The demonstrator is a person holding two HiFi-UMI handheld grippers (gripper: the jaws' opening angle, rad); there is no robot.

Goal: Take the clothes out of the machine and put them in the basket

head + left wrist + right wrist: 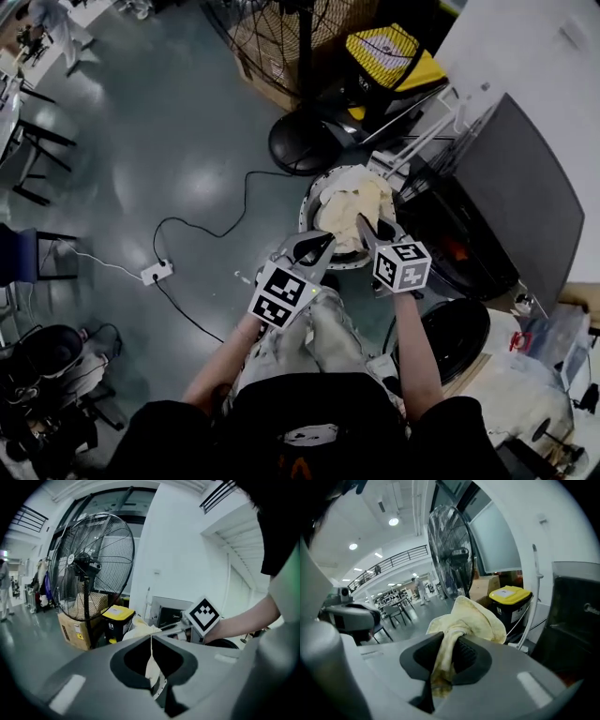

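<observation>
Fan base [300, 142] stands just beyond the basket [307, 212]; floor [187, 159] leftward lies open.

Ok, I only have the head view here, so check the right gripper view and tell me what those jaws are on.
Observer: The right gripper is shut on a bunched fold of the pale yellow cloth. The rest of the cloth mounds up just beyond the jaws.
Operator: Now report the left one.
Observer: The left gripper is shut too. It pinches only a thin edge of pale fabric between its jaws.
</observation>
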